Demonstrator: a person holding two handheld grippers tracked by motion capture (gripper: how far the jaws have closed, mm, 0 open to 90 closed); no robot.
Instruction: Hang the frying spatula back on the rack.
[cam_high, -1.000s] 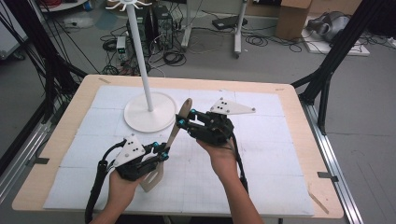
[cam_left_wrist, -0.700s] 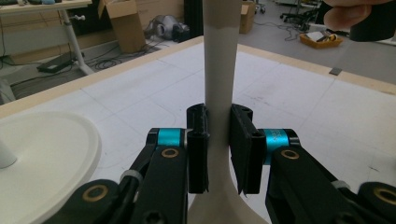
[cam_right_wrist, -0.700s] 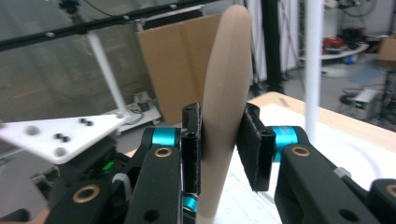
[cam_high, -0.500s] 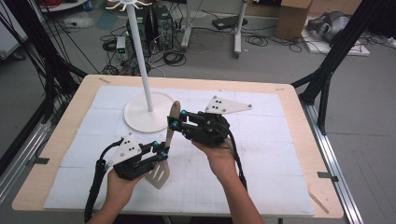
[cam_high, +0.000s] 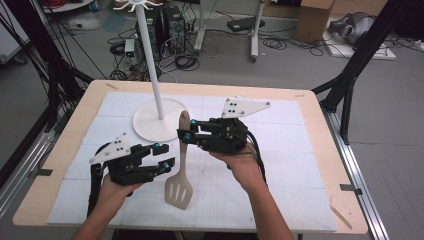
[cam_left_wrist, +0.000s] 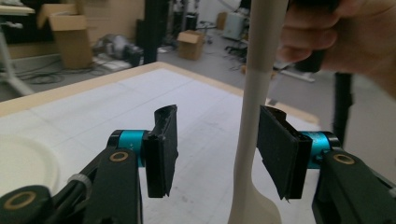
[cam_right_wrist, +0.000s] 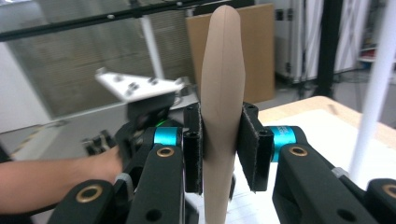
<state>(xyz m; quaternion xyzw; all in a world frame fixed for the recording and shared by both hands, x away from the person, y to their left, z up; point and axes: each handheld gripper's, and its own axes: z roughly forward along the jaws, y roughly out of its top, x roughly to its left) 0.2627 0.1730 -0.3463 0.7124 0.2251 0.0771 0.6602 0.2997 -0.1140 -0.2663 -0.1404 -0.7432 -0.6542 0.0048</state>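
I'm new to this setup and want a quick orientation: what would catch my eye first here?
The beige spatula held upright at mid-table, its handle clamped in the right gripper while its slotted blade hangs just above the white mat. Beside it at the left, the left gripper has just been opening, its pads apart around the handle. Behind stands a tall white stand on a round base.

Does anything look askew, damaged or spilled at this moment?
Nothing stands out. The spatula is off the table, its handle clamped in the right gripper; the left gripper has just opened around its neck. The stand is upright.
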